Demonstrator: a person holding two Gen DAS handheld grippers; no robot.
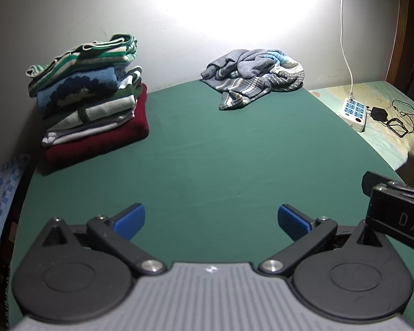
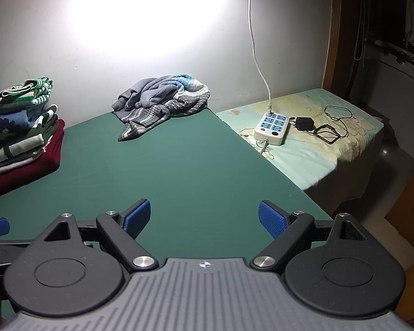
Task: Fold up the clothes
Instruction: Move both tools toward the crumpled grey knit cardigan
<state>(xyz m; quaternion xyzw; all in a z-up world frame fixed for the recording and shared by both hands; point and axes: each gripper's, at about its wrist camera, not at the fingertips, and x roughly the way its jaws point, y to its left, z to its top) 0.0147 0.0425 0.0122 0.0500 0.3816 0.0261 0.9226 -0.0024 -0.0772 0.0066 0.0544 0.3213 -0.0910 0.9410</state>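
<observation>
Hovering over green counter point(image 1: 207, 165), left gripper point(image 1: 211, 222) and right gripper point(image 2: 204, 219) spread, empty; folded stack point(image 1: 88, 96) done, crumpled sweaters point(image 1: 258, 78) left

Dim room; blown-out glare patch on wall point(image 1: 234, 5); dark corners; strong fisheye bending at edges; sharp focus.

Bare green mat point(image 2: 179, 171) between folded stack point(image 2: 19, 138) and power strip point(image 2: 270, 127).

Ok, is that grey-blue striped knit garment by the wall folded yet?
Not folded. The grey-blue striped knit garment lies crumpled in a loose heap on the green cloth surface, unlike the neat stack of folded clothes.
</observation>
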